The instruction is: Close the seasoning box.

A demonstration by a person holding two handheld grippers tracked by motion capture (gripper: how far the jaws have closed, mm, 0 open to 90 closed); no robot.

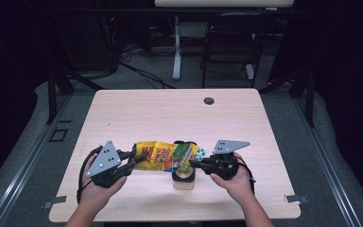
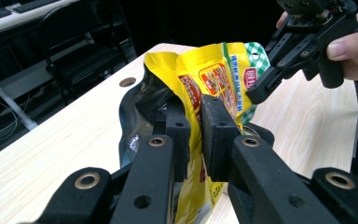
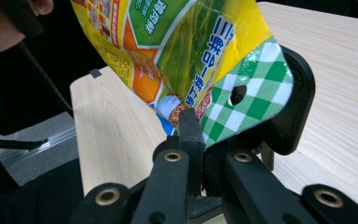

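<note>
I see a pale wood-grain worktop [image 1: 146, 109] with a round dark cable hole [image 1: 209, 100]; a small light wooden block [image 1: 183, 181] sits on it.

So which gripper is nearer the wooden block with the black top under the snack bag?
Right. The right gripper pinches the snack bag's checked end directly above the block. The left gripper clamps the bag's other end, off to the block's left.

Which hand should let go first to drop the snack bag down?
Probably the right. The right tongs pinch only the checked corner of the snack bag, right above the wooden block. The left tongs clamp the bag's other end and could keep it steady.
</note>
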